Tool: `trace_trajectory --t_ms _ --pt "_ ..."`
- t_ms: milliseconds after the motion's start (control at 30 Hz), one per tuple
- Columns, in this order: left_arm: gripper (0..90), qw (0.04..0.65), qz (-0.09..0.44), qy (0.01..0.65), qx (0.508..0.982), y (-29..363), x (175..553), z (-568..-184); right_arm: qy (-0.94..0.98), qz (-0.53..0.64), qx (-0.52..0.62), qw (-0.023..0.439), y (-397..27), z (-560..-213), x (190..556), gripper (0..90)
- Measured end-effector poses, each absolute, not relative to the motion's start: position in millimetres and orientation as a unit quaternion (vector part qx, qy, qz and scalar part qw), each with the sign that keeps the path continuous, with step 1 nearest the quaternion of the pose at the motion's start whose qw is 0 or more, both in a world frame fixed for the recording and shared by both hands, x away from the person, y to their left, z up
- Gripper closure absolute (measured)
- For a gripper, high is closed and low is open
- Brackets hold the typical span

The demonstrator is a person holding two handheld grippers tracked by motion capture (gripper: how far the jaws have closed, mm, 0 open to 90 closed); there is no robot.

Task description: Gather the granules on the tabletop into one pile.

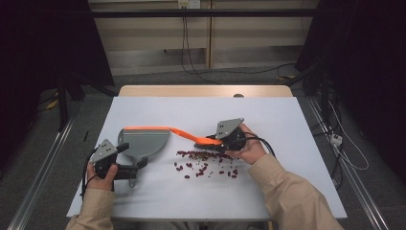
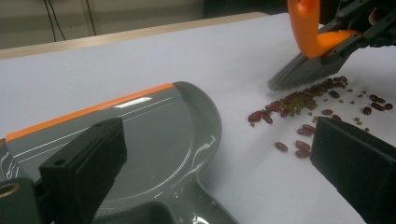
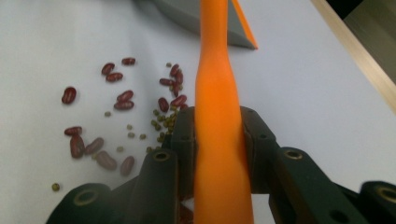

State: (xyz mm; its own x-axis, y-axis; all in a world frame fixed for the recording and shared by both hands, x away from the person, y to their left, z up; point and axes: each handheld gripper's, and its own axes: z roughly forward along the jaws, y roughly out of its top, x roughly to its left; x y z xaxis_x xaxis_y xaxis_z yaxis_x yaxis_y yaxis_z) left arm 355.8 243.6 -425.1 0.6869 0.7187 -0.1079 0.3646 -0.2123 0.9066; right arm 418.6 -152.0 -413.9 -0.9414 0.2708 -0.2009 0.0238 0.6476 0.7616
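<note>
A grey dustpan (image 1: 143,140) with an orange front lip lies flat on the white table cover, left of centre. My left gripper (image 1: 135,170) is at its handle; in the left gripper view the jaws (image 2: 217,140) stand wide apart, with the pan (image 2: 140,135) and its handle between them and bare table beside the right jaw. My right gripper (image 1: 213,142) is shut on the orange handle of a brush (image 1: 191,136), which shows clamped between the pads (image 3: 218,135). Its grey bristles (image 2: 303,72) rest at the far edge of scattered red and green beans (image 1: 206,163).
The white cover (image 1: 201,110) lies over a wooden table whose far edge (image 1: 206,90) shows. Beans (image 3: 121,102) spread between brush and dustpan. Metal rails, cables and dark curtains surround the table on the floor.
</note>
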Motion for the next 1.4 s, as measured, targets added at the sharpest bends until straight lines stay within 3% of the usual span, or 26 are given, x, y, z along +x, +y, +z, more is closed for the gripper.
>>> trace_trajectory --t_ms 200,500,1100,1400 --pt "3.6 0.516 0.171 0.357 0.76 243.8 356.3 -425.6 0.881 0.443 0.096 0.138 -149.9 -397.0 417.4 71.4" --pt "3.6 0.516 0.172 0.359 0.758 245.2 356.1 -425.3 0.858 0.474 0.18 0.083 -121.7 -394.9 406.9 71.4" --pt "3.7 0.521 0.173 0.363 0.753 249.5 356.5 -424.4 0.844 0.484 0.216 -0.078 -84.3 -417.7 381.8 71.4" --pt "3.7 0.52 0.173 0.364 0.753 248.9 356.5 -424.5 0.861 0.455 0.213 -0.075 -84.9 -430.0 395.7 71.5"
